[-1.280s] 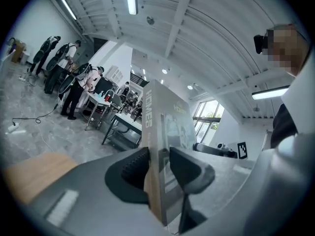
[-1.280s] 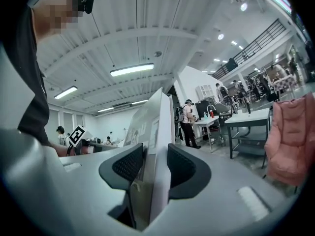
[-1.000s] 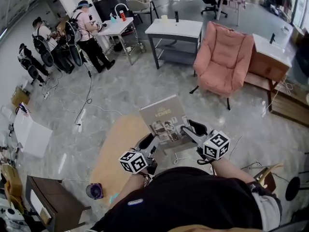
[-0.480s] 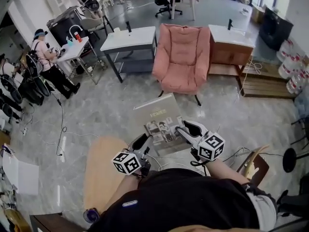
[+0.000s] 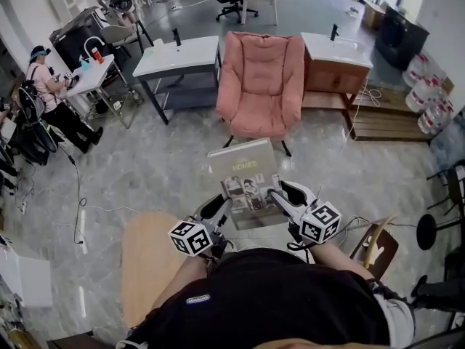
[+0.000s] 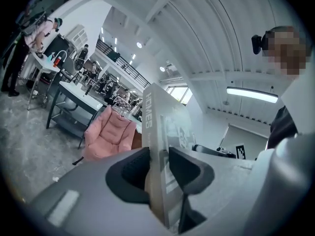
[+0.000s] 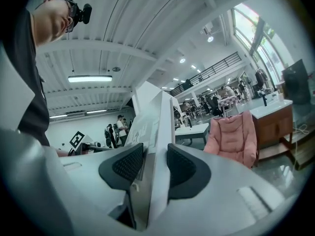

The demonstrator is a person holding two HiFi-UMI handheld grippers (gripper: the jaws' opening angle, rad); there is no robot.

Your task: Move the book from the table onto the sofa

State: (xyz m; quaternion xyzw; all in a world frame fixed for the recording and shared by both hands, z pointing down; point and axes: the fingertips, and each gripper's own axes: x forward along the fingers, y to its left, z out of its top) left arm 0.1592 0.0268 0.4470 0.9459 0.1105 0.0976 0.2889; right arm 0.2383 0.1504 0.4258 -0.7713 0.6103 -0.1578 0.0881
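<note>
Head view looks steeply down on the book (image 5: 243, 173) at the middle of the frame, cover up, with small photographs printed on its lower half. It is carried over the grey floor (image 5: 152, 166), clear of the round wooden tabletop (image 5: 149, 267) at the lower left, and has not reached the pink sofa (image 5: 258, 86) that stands above it in the frame. The left tongs (image 5: 218, 209) grip the book's lower left corner, and the right tongs (image 5: 280, 195) grip its lower right edge. Each gripper's marker cube (image 5: 190, 237) sits just below its tongs, near the person's dark sleeves.

Left gripper view has the left tongs (image 6: 157, 166) clamped on the book (image 6: 165, 141), which stands edge-on between the two dark pads, its spine reading "HOMES". The sofa (image 6: 108, 134) shows at the left of that frame, beyond the tongs.

Right gripper view has the right tongs (image 7: 155, 163) closed on the book (image 7: 155, 127) likewise, a pad pressed to each face. The sofa (image 7: 231, 136) appears at the right of centre, beside a wooden cabinet (image 7: 273, 119).

Back in the head view, a grey-framed white table (image 5: 178, 57) stands left of the sofa, and a person (image 5: 43, 86) stands at the far left.
</note>
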